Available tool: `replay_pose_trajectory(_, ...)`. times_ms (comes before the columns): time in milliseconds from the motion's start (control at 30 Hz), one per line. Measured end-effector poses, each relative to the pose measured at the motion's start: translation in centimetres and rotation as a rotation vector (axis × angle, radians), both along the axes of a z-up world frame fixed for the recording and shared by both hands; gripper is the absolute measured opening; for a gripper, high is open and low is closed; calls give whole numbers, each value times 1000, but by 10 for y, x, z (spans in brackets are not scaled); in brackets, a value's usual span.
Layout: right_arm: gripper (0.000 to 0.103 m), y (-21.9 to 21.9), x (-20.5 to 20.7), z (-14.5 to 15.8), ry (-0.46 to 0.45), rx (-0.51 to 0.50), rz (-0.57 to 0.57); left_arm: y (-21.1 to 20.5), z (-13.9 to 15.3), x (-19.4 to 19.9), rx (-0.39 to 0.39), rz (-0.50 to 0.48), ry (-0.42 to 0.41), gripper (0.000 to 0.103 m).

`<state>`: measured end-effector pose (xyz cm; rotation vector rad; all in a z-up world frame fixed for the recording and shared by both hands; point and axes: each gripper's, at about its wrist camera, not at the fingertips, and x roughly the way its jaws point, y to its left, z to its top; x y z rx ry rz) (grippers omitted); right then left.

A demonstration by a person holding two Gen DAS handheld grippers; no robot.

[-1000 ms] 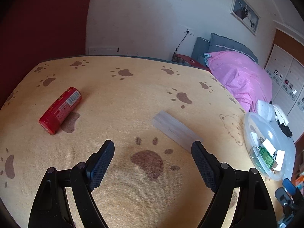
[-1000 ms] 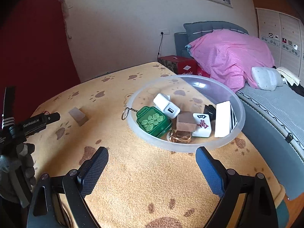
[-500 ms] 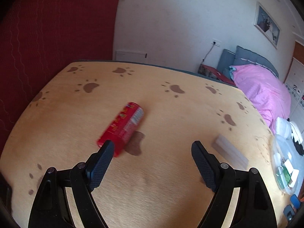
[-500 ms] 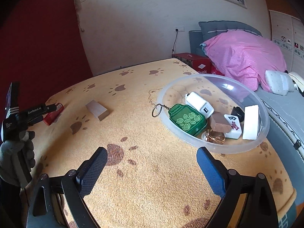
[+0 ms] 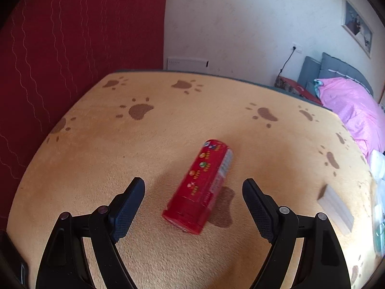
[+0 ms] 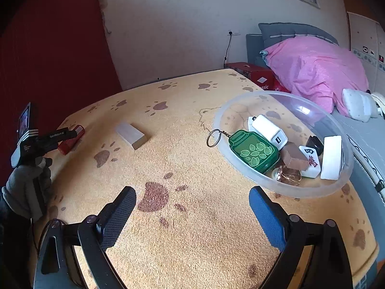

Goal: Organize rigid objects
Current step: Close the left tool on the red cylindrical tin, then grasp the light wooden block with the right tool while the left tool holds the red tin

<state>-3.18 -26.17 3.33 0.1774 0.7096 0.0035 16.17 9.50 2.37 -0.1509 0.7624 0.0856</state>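
While lying loose on the table point(image 5: 96, 159), looked stiff, light, apt to roll: red tube point(image 5: 201, 187), best gripped mid-body between wide, empty left claw point(image 5: 193, 192).

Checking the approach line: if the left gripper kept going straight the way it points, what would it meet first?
Most likely the red can, lying on its side between the open left gripper fingers; depth is uncertain.

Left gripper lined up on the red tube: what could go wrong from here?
1. The red cylindrical tube lies on its side, skewed between the open left gripper fingers; closing may roll or twist it away.
2. The clear plastic bowl is already crowded; a dropped tube could knock items out.
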Motion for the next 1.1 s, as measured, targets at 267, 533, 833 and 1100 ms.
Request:
replay_pose_trajectory(267, 97, 16, 14, -1, 34, 15, 39, 9, -10, 10, -75, -30, 43, 75)
replay_pose_trajectory(533, 97, 42, 36, 2, 65, 38, 92, 9, -10, 6, -123, -83, 21, 32)
replay_pose_trajectory(833, 97, 76, 73, 6, 98, 58, 146, 7, 3, -9, -134, -83, -54, 32)
replay_pose_trajectory(1100, 101, 97, 113, -1, 148, 121, 120, 10, 5, -12, -151, -69, -63, 32)
